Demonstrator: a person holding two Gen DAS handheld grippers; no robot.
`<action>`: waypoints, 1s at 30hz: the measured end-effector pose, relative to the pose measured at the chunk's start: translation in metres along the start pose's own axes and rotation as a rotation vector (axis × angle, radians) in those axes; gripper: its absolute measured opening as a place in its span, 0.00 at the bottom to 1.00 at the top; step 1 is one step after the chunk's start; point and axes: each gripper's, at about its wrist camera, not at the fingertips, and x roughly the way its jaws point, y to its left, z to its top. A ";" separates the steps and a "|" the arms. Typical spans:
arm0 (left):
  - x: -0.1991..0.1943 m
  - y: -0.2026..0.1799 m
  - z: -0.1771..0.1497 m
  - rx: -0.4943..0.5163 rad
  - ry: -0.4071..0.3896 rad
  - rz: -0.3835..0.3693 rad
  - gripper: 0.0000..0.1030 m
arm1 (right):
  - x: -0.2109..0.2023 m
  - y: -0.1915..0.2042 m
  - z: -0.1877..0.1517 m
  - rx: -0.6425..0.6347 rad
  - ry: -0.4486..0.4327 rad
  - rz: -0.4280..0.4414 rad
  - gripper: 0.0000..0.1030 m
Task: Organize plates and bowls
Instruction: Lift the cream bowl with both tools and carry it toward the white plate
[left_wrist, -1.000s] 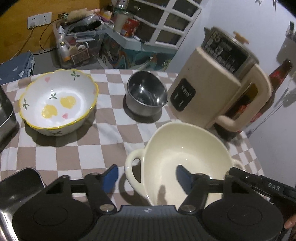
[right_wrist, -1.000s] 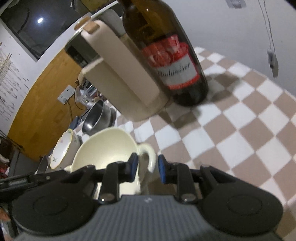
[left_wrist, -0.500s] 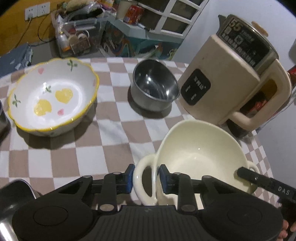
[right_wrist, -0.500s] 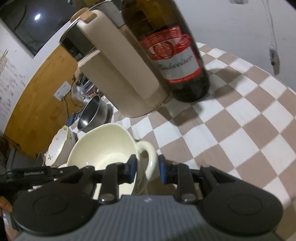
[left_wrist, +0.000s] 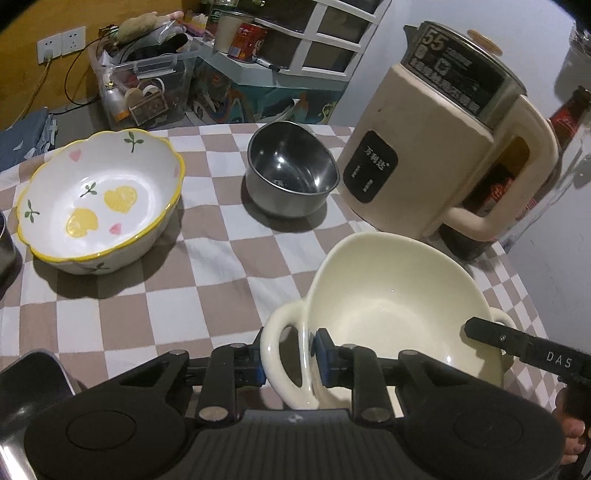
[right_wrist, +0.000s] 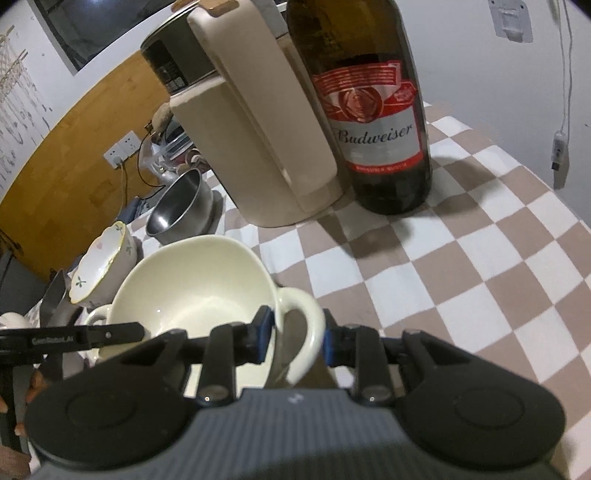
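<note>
Left wrist view: compared with a second ago, when the blue-padded fingers stood wide apart on either side of the bowl's near edge, the left gripper (left_wrist: 290, 356) now has its fingers narrowed onto one loop handle of the cream two-handled bowl (left_wrist: 399, 295), one pad outside the loop and one against the bowl wall, pinching the handle. The bowl sits near the front right of the checked counter (left_wrist: 155, 295), close to the camera. Behind it, from left to right: a white bowl with yellow rim and lemon print (left_wrist: 99, 201), a small steel bowl (left_wrist: 291, 173), and a beige electric kettle (left_wrist: 439, 147), with a brown bottle neck (left_wrist: 565, 114) showing past the kettle. A steel container edge (left_wrist: 33, 384) shows at lower left. Right wrist view: the right gripper (right_wrist: 295, 334) has its fingers closed in on the bowl's opposite loop handle (right_wrist: 303, 321), as in the earlier frames, one pad at the bowl wall and one outside the loop; whether the outer pad touches I cannot tell. The Budweiser bottle (right_wrist: 373, 110) stands upright just beside the kettle (right_wrist: 258, 122), well apart from the bowl.
</note>
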 end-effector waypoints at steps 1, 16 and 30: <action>-0.002 0.000 -0.002 -0.001 0.001 -0.003 0.26 | -0.002 0.001 -0.002 -0.004 -0.001 -0.003 0.31; -0.054 -0.012 -0.061 -0.031 -0.002 0.006 0.26 | -0.049 0.008 -0.054 -0.007 0.004 -0.010 0.31; -0.124 -0.011 -0.111 -0.044 -0.080 -0.001 0.25 | -0.110 0.038 -0.101 -0.061 -0.006 -0.001 0.31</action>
